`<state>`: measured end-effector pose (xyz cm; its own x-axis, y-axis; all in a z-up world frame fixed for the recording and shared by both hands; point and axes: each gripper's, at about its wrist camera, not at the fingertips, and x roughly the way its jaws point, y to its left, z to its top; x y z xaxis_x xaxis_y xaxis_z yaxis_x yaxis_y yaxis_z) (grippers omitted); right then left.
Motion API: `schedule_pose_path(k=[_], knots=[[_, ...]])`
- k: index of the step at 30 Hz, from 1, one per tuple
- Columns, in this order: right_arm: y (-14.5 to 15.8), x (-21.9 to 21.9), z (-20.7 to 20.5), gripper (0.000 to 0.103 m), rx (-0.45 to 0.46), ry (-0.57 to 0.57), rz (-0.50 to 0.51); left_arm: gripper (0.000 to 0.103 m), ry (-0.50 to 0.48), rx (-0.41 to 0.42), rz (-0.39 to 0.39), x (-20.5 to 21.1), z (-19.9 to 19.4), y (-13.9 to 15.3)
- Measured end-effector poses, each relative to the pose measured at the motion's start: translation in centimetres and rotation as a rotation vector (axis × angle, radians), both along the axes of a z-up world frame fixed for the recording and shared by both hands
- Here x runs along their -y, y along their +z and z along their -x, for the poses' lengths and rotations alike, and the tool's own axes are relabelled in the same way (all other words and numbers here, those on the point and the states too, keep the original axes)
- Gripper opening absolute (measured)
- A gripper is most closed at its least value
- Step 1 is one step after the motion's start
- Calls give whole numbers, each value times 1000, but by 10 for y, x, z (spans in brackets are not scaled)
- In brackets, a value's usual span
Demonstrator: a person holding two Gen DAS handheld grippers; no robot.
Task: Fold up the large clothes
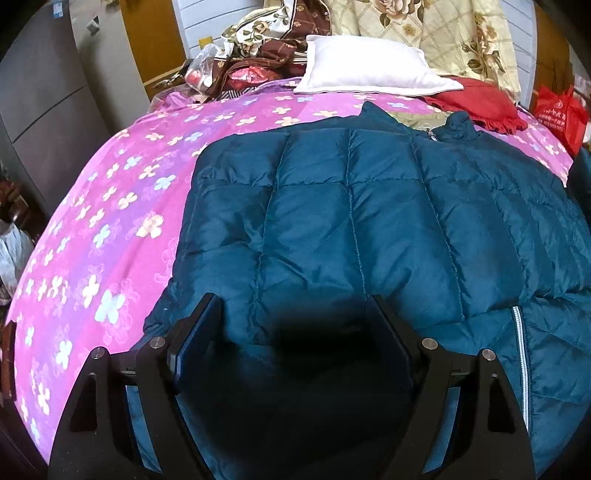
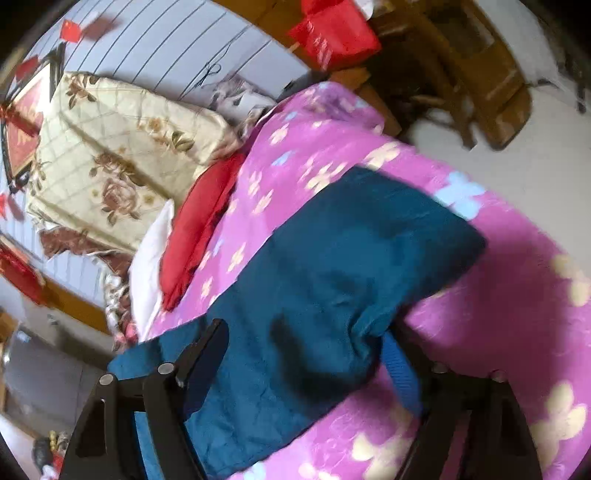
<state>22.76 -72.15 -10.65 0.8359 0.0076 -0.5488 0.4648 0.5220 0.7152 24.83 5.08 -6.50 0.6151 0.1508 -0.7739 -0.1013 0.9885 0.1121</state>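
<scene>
A bed covered by a pink and purple bedsheet printed with pale four-petalled flowers point(image 1: 110, 206) fills both views and carries everything else. On it lies one dark teal quilted down jacket point(image 1: 369, 221), shiny, stitched into puffy rectangular panels, with a pale zipper strip along its near right edge. Its long axis runs from the near edge of the bed toward the headboard, with the stand-up collar at the far end by the pillows. In the right wrist view a teal part of the same jacket point(image 2: 332, 277) lies blurred and diagonal across the sheet. At the head of the bed there is one cream quilt with brown roses point(image 1: 436, 33), one white pillow point(image 1: 369, 70) and one red fringed cushion point(image 1: 476, 101). One red plastic bag point(image 1: 557, 110) hangs off the bed at the right. The left claw point(image 1: 291, 314) is spread wide, its two black fingers resting on the jacket's near hem with fabric between them. The right claw point(image 2: 310, 343) is likewise parted, teal fabric bunched between its fingers; whether the fingers pinch it cannot be told.
</scene>
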Motion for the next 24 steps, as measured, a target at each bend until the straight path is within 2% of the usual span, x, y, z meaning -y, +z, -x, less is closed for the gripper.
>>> schedule_pose_path(k=[1,2,4,6,7,9,10,13,15,16,18,24], knots=[[-2,2,4,56,0,-63,-13,81,0,0,0,0,0,0],[-2,-2,-1,55,0,-46,0,81,0,0,-1,0,0,0],[0,-12,-18,55,-26,63,59,81,1,-1,-1,-1,0,0],[1,-8,-15,54,-40,-33,81,81,0,0,-2,0,0,0],[-3,-4,-9,54,1,-97,34,81,-1,-1,-6,0,0,-1],[-1,-12,-25,54,-21,-4,90,81,0,-2,-7,0,0,-1],[2,-15,-28,53,-49,-14,136,81,1,-3,-3,0,0,-2],[-2,-14,-20,51,-22,-82,119,81,2,-7,3,0,-1,-2],[1,-21,-22,26,-100,-77,195,81,5,-10,12,-2,-2,-1],[3,-23,-22,21,-105,-66,208,81,7,-12,16,-3,-2,-1],[20,-36,-9,11,-89,-89,280,81,12,-16,20,-6,-3,0],[104,-82,40,11,-103,-199,583,81,35,-25,25,-13,-4,4]])
